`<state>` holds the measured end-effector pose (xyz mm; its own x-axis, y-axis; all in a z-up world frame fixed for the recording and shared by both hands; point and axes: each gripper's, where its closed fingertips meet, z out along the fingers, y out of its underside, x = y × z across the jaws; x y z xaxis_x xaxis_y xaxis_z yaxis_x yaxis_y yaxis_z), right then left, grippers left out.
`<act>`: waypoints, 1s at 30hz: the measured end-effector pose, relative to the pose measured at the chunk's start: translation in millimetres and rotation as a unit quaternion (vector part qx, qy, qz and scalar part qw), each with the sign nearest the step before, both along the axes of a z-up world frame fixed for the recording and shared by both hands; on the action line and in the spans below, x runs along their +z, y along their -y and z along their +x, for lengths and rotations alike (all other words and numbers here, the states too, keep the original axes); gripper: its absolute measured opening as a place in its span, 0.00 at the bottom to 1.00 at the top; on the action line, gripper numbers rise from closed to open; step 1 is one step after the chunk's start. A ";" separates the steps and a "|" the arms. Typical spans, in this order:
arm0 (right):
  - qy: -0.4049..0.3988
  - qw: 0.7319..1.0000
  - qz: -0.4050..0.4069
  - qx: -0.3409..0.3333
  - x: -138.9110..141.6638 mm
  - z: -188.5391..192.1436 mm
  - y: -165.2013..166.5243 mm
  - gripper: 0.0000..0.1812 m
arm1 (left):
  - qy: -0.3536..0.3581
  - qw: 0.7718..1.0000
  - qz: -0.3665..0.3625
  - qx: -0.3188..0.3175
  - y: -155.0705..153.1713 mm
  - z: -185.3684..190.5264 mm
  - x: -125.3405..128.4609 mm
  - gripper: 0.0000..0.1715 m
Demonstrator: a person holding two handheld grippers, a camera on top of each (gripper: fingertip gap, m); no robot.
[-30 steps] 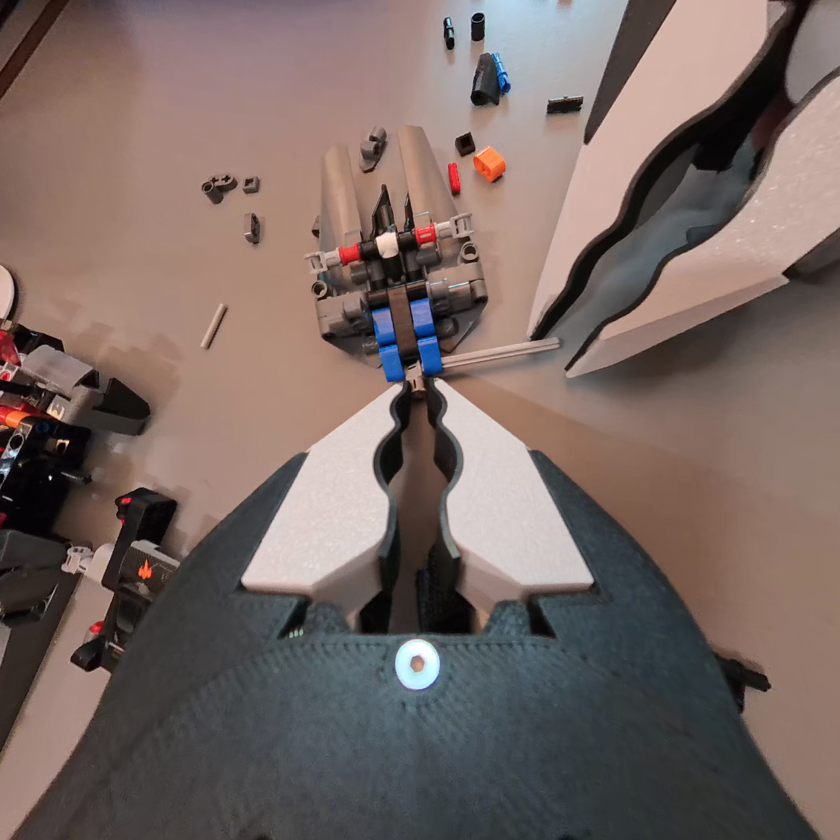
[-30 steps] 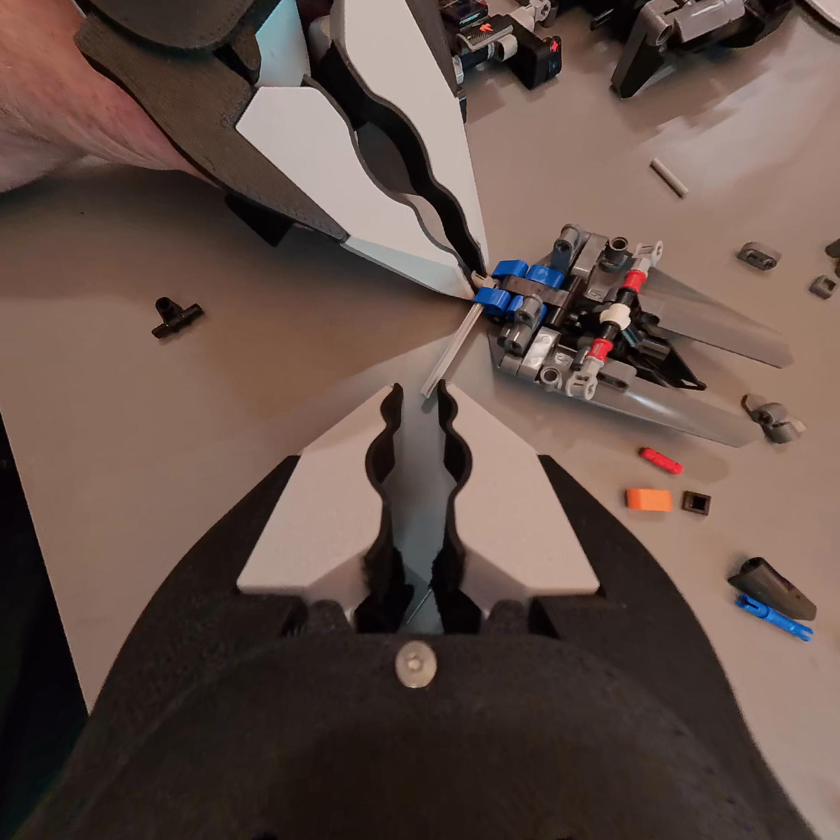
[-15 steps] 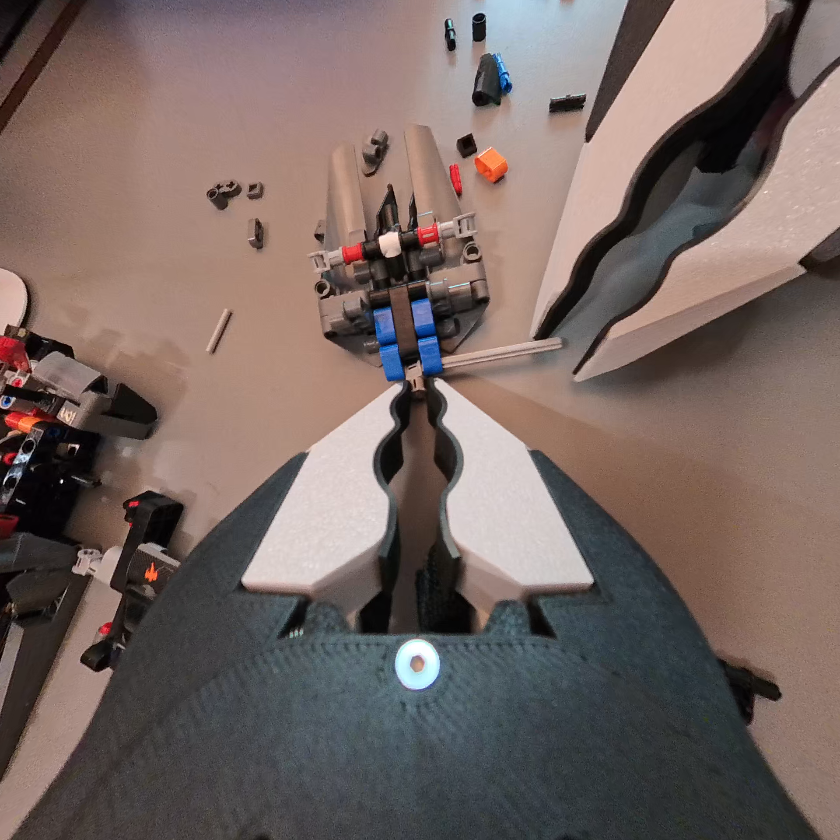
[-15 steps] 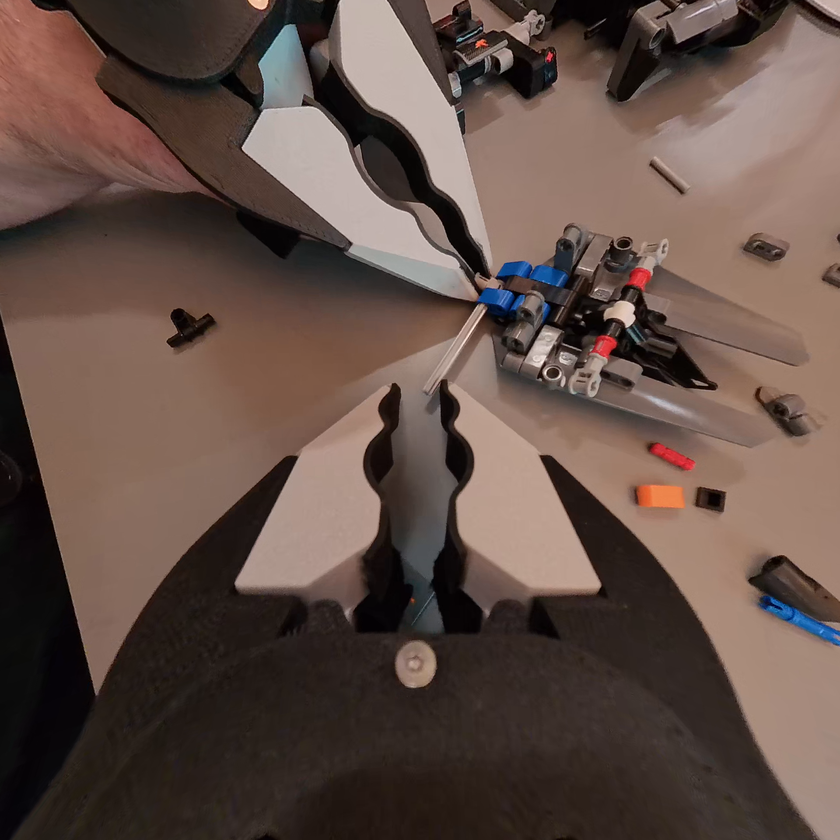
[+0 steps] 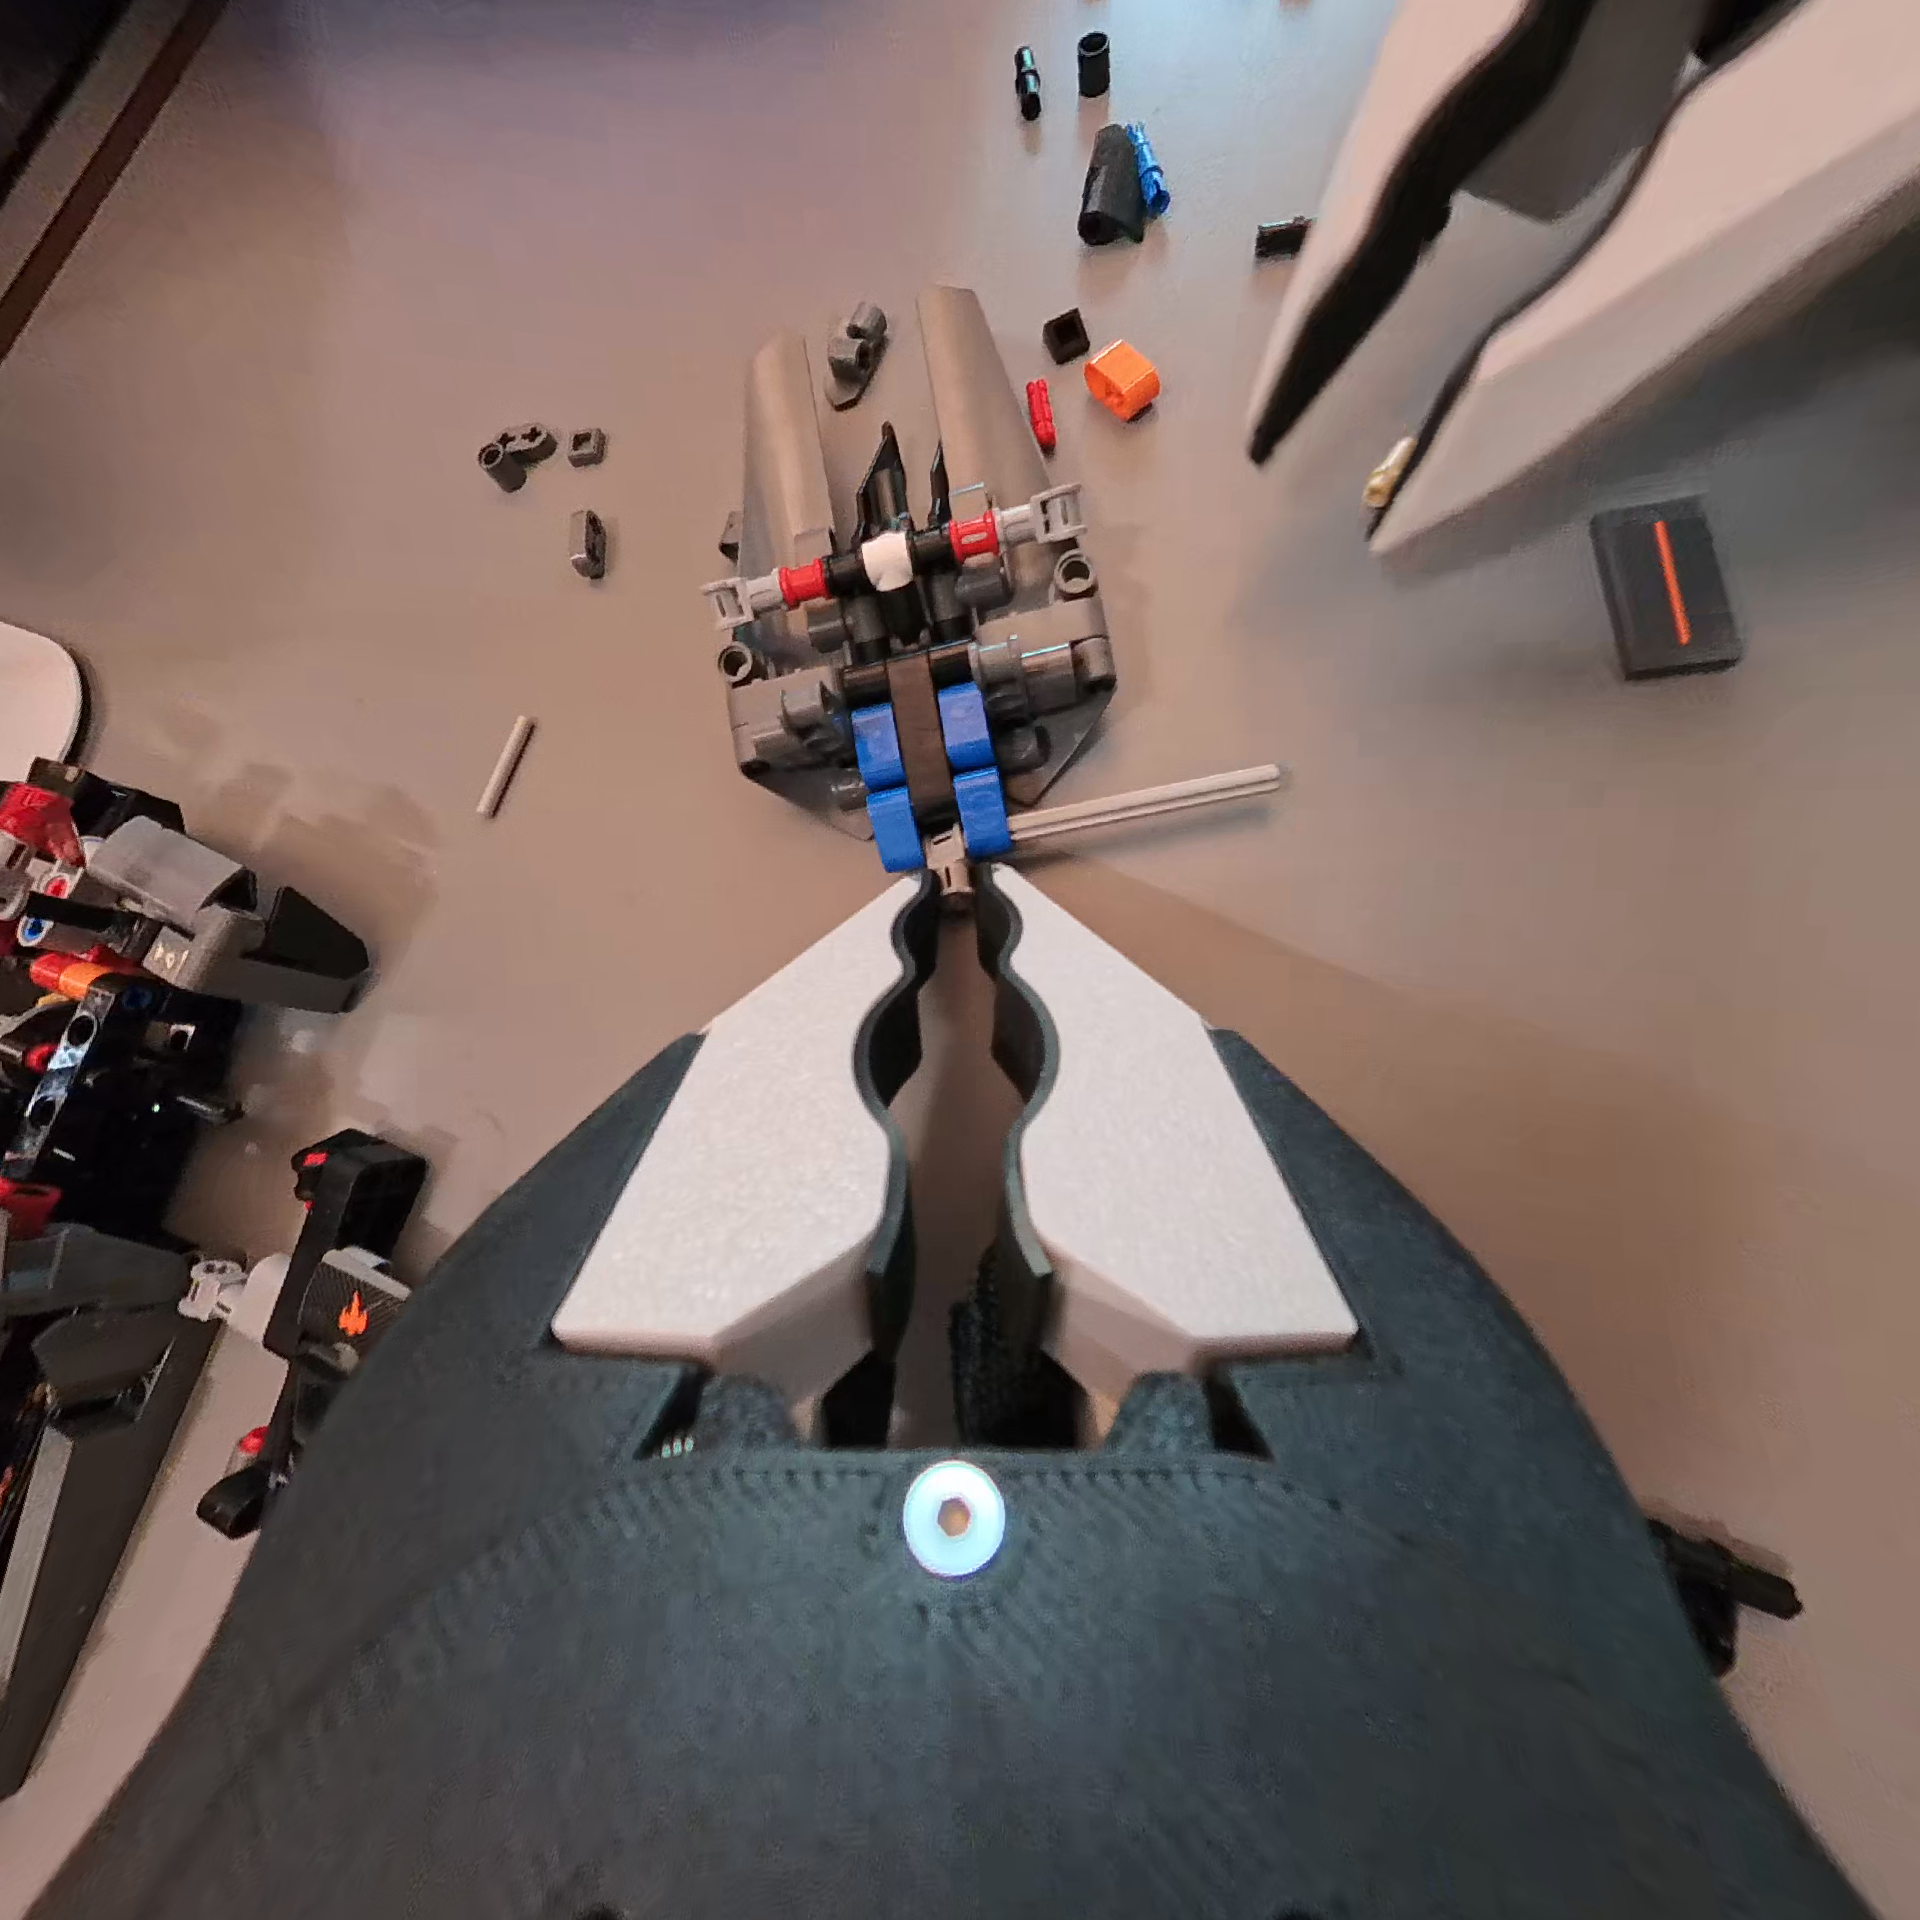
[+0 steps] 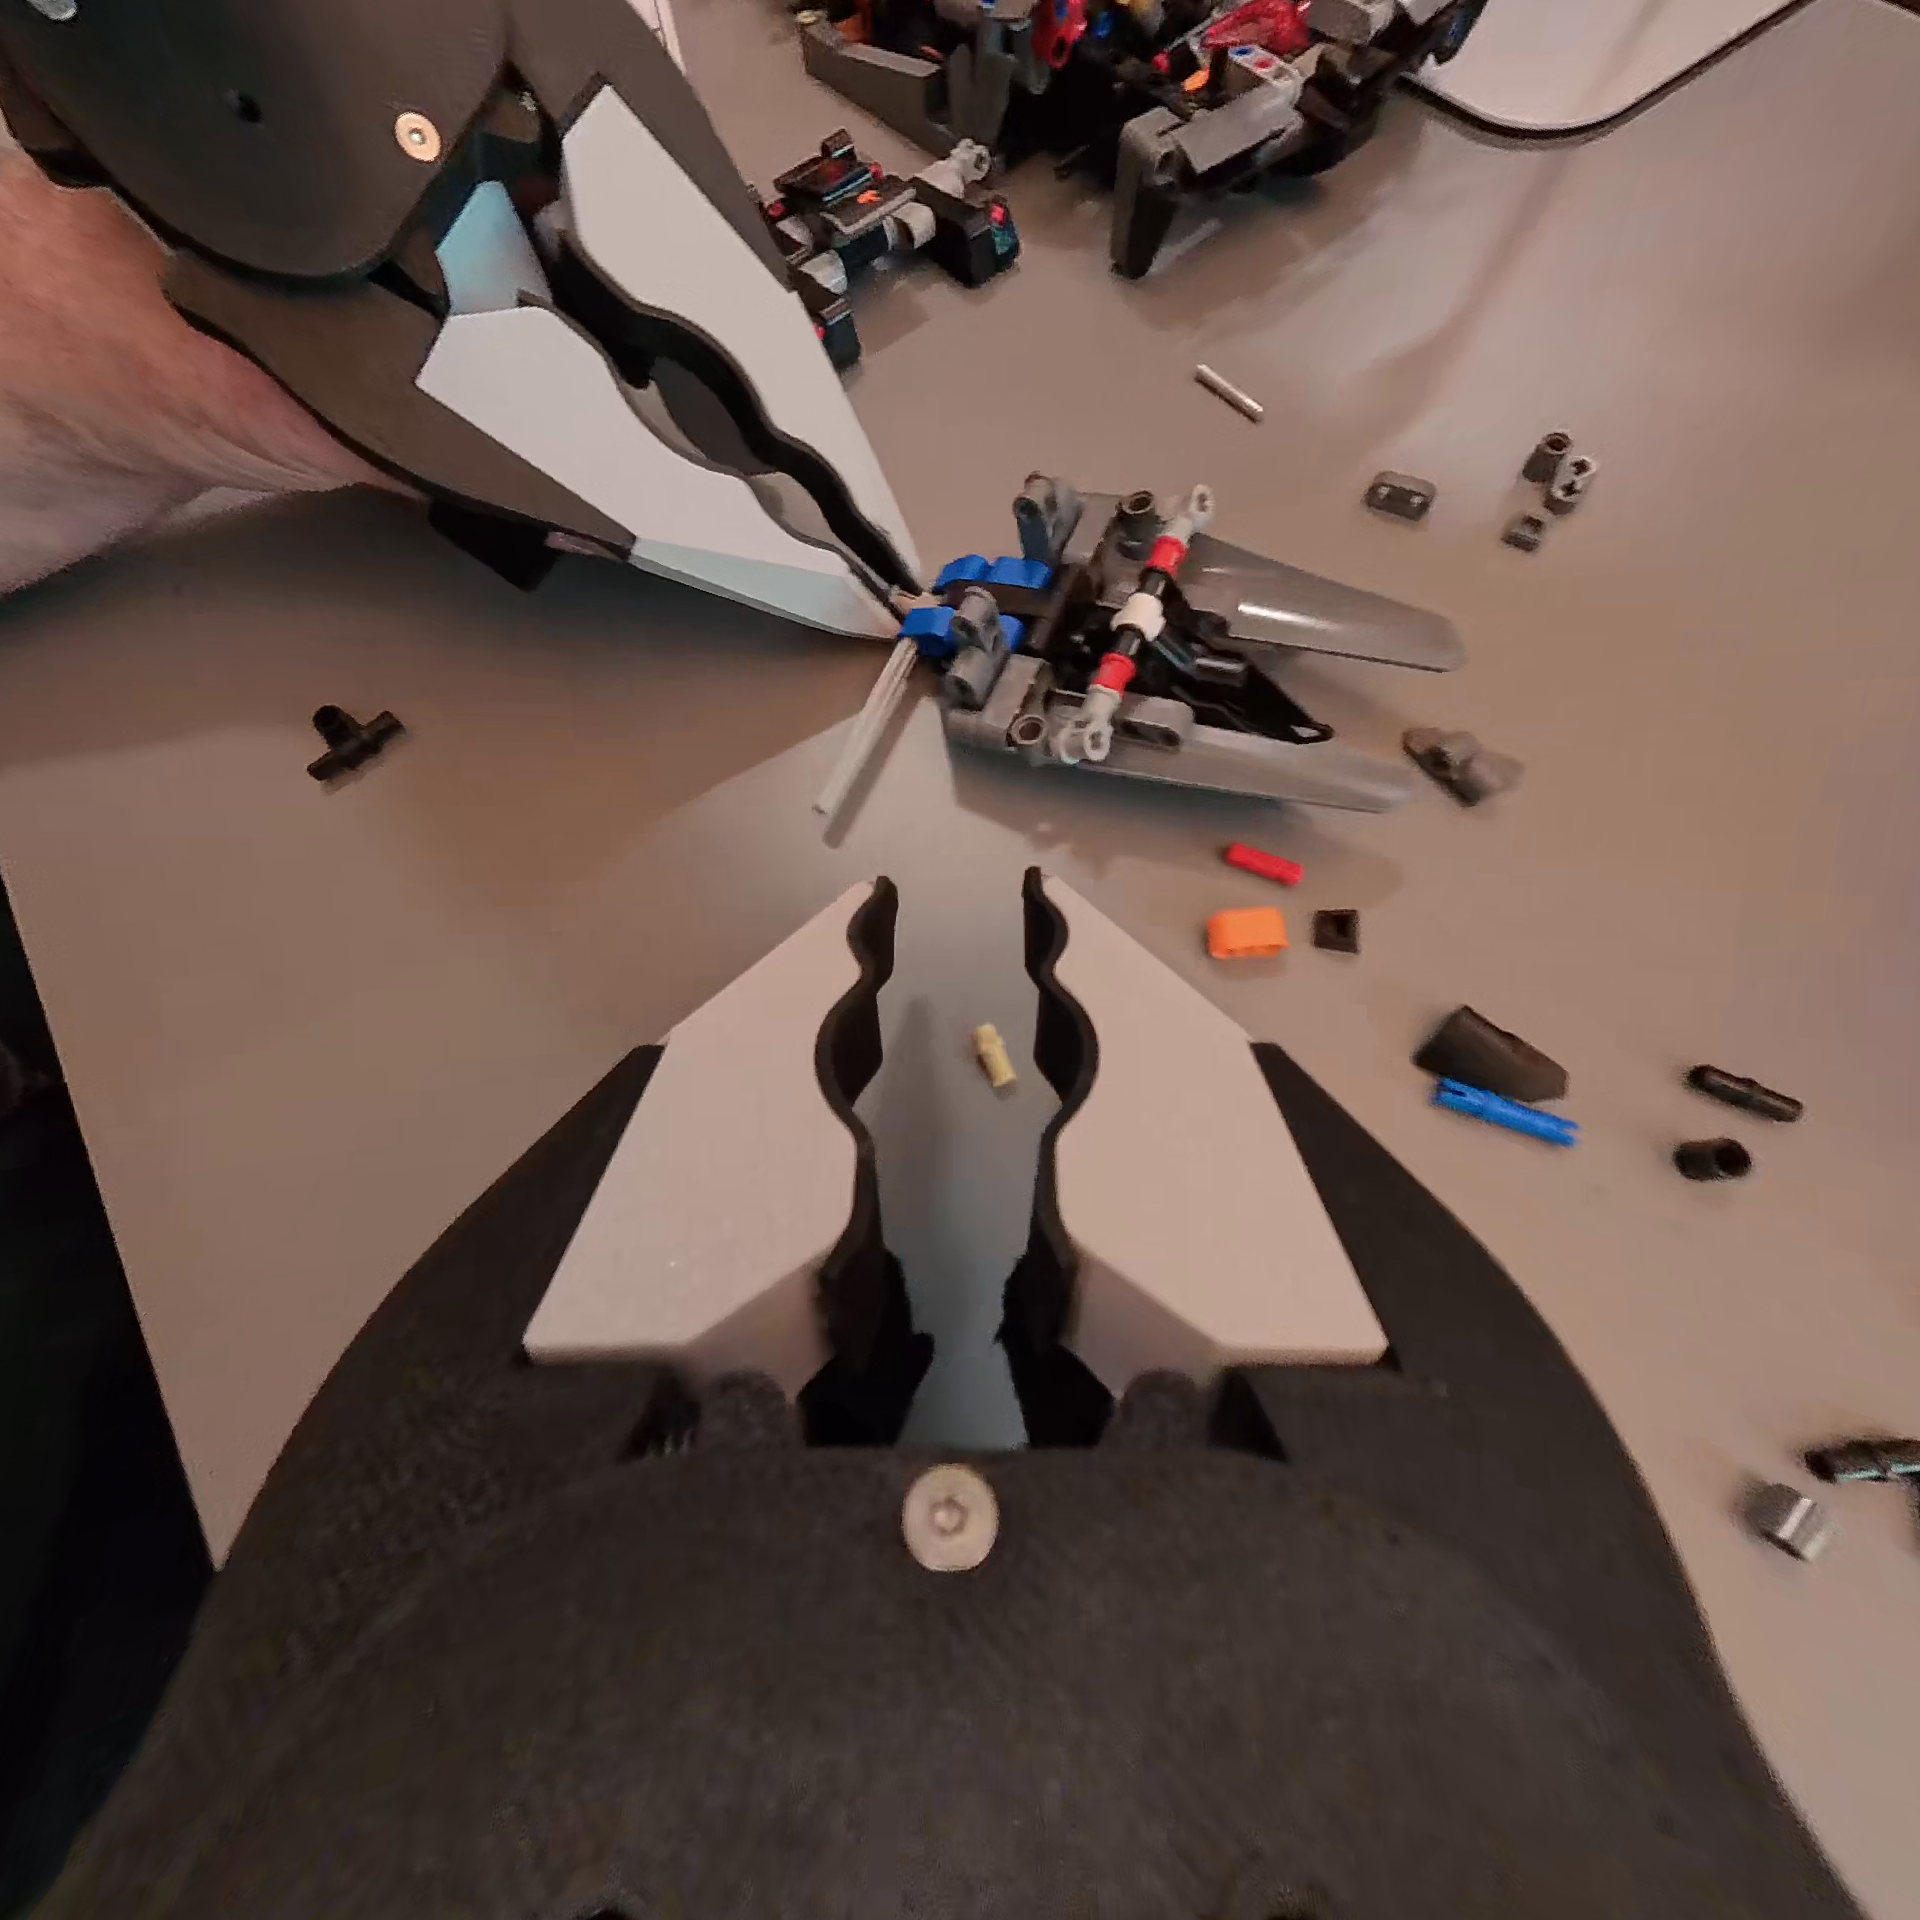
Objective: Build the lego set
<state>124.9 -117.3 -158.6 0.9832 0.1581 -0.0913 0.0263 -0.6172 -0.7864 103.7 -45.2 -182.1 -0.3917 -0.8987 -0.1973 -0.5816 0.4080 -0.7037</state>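
The grey winged lego assembly (image 5: 914, 623) with blue bricks at its near end lies on the grey table (image 5: 312, 312). My left gripper (image 5: 951, 883) is shut on a small grey connector at that blue end. A long light-grey axle (image 5: 1143, 800) sticks out sideways from the blue bricks. In the right wrist view the assembly (image 6: 1174, 644) and the axle (image 6: 868, 727) lie ahead. My right gripper (image 6: 956, 894) is open and empty, short of the axle's free end. A small tan pin (image 6: 994, 1055) shows between its fingers, not gripped.
Built black, grey and red lego sections sit at the left (image 5: 104, 987) and at the far side in the right wrist view (image 6: 1143, 83). Loose parts lie around: an orange brick (image 6: 1247, 930), a red pin (image 6: 1262, 862), a black wedge (image 6: 1486, 1055), a black T-connector (image 6: 353, 738) and a black tile with an orange stripe (image 5: 1668, 587). My hands' fingertips stand some 9 centimetres from each other.
My right gripper has drawn back from the axle's end and its fingers stand wider apart. The tan pin now shows between them. The left gripper keeps its hold on the assembly.
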 end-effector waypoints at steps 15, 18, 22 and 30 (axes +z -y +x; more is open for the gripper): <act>0.081 0.997 0.018 0.006 4.0 36.5 -22.4 0.17 | 0.002 1.000 0.004 0.001 -0.4 0.3 -0.1 0.03; 0.078 0.997 0.021 0.003 0.5 38.0 -21.9 0.17 | 0.002 1.000 0.003 0.001 -0.3 0.2 -0.2 0.03; 0.078 0.997 0.022 0.003 -0.8 40.5 -20.8 0.17 | 0.001 1.000 0.003 0.001 -0.3 0.6 -0.2 0.03; 0.089 0.996 0.027 0.009 -0.7 40.6 -20.9 0.19 | 0.003 1.000 0.005 0.000 -0.3 1.0 -0.1 0.03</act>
